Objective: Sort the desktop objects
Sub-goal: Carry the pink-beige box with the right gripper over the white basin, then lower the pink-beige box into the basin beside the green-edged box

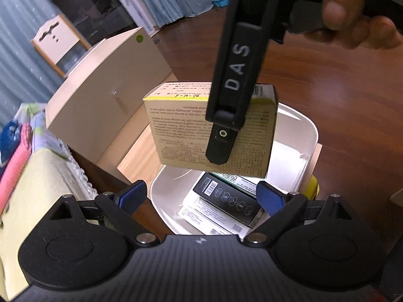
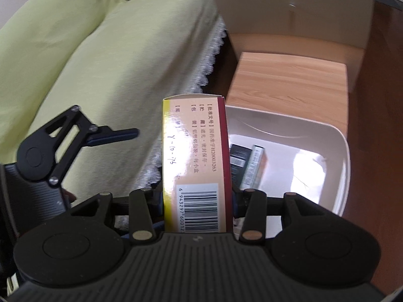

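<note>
A tan medicine box [image 1: 191,130] with a yellow edge hangs over a white bin [image 1: 302,123], and my right gripper [image 1: 221,148] is shut on it from above. In the right wrist view the same box [image 2: 196,151] stands between the jaws of the right gripper [image 2: 197,201], barcode toward the camera. Low in the left wrist view, my left gripper [image 1: 200,197] is open over the bin's near rim with nothing between its blue pads [image 1: 131,196]. Inside the bin lie a black box [image 1: 226,198] and white boxes [image 1: 201,216]. The left gripper's finger [image 2: 121,133] shows beside the bin [image 2: 277,130].
A light wooden drawer unit [image 1: 105,88] and a low wood block [image 2: 289,80] stand behind the bin on the dark brown desk [image 1: 340,100]. A bed with a yellow-green cover [image 2: 75,63] lies to the left. A hand [image 1: 352,7] holds the right gripper.
</note>
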Available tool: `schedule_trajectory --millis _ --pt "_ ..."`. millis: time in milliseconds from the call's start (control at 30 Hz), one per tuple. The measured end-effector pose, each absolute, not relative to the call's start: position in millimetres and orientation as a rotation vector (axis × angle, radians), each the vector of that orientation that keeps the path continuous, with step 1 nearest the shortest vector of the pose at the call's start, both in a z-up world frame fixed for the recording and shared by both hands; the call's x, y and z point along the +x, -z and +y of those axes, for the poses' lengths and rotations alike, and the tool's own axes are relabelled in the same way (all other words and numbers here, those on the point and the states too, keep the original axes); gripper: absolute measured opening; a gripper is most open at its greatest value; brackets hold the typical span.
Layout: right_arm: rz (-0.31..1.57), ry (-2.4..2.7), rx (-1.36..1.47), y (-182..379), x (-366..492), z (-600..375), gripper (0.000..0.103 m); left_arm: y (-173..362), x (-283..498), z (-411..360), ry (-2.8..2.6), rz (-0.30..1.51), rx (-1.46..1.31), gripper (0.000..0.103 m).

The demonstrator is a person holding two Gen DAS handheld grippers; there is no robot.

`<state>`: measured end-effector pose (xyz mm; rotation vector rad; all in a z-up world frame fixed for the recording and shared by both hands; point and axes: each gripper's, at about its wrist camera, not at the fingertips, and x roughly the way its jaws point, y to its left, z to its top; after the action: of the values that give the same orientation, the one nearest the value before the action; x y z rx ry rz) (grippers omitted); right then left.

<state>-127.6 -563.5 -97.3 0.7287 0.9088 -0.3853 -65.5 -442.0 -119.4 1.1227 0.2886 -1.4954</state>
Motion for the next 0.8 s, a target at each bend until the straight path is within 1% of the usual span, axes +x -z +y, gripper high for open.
schedule_trajectory --millis 200,433,667,800 --pt "0.908 0.462 0.767 117.6 -139.4 -573.4 0.04 137.4 -70.4 -447.1 1.487 0.257 1.176 0.095" --pt "0.938 0.607 0.767 151.2 -149.2 -588.1 0.04 154.1 -69.0 -448.5 1.484 0.251 1.169 0.095" --pt "0.976 0.661 0.824 184.5 -153.3 -593.1 0.04 167.9 -73.4 -457.6 1.456 0.192 1.212 0.095" --pt "0.987 0.671 0.84 197.8 -152.4 -592.8 0.04 175.0 -74.8 -462.0 1.497 0.197 1.201 0.095"
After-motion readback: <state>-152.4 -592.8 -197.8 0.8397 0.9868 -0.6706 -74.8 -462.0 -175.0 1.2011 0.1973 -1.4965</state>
